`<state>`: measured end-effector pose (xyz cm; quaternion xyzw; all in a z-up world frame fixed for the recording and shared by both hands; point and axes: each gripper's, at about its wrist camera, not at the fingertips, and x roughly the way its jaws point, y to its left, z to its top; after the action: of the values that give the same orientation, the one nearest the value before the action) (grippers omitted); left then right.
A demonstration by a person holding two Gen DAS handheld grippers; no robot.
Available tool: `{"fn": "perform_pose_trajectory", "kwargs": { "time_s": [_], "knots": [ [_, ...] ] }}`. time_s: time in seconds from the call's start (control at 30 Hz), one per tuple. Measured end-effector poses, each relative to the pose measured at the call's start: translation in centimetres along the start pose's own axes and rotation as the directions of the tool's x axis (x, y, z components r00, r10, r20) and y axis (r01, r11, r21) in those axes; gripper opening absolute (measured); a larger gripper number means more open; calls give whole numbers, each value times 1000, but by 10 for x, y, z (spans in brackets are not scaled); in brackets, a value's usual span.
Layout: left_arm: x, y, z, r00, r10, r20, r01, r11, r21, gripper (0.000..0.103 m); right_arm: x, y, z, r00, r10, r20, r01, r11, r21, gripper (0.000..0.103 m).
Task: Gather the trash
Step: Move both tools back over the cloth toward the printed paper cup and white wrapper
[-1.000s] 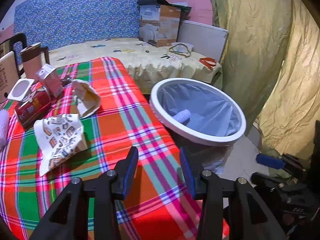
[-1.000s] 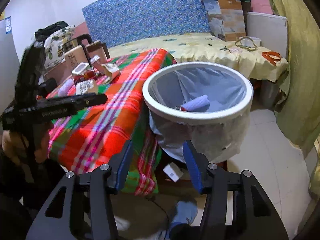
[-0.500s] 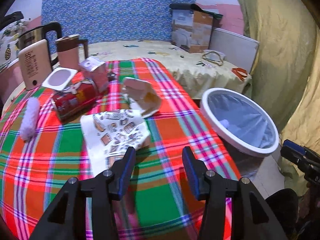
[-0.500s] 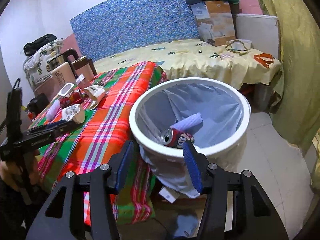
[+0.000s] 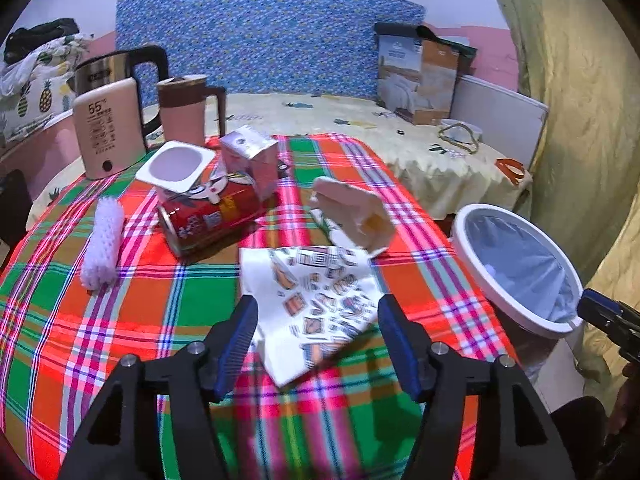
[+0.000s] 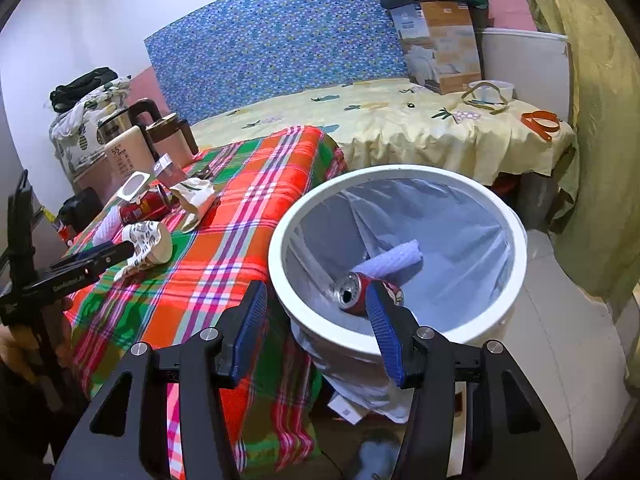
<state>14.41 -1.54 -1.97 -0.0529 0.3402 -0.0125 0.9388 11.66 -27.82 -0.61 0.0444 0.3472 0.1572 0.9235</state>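
Trash bin (image 6: 516, 236), white rim, blue liner: beyond right gripper (image 6: 316, 320) fingers, which stand apart, empty; holds red can (image 6: 352, 292) and pale foam roll (image 6: 396, 256). Printed paper cup (image 5: 316, 300): on plaid tablecloth (image 5: 120, 320), between left gripper (image 5: 318, 340) fingers, jaws opening, pads clear of it

At twelve o'clock a blue patterned padded headboard (image 6: 288, 40) backs a yellow-sheeted bed (image 6: 380, 120); at three, apparently, olive-yellow crinkled curtains (image 6: 600, 160).
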Motion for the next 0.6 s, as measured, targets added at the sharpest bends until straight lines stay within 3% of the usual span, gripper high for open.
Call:
{"fn": "perform_pose_trajectory", "kwargs": {
  "time_s": [0.2, 0.4, 0.5, 0.6],
  "knots": [
    [21, 17, 9, 999, 5, -49, -9, 998, -68, 65, 10, 12, 10, 999, 34, -2, -34, 999, -20, 54],
    [44, 22, 15, 986, -114, -125, 99, 988, -122, 65, 24, 30, 19, 998, 65, -17, -66, 997, -48, 54],
    [44, 20, 13, 983, -130, -129, 114, 986, -125, 65, 30, 39, 25, 997, 78, -19, -79, 995, -66, 54],
    [44, 23, 12, 981, -147, -129, 128, 981, -143, 56, 37, 49, 30, 996, 91, -24, -93, 992, -82, 54]
  ]
}}
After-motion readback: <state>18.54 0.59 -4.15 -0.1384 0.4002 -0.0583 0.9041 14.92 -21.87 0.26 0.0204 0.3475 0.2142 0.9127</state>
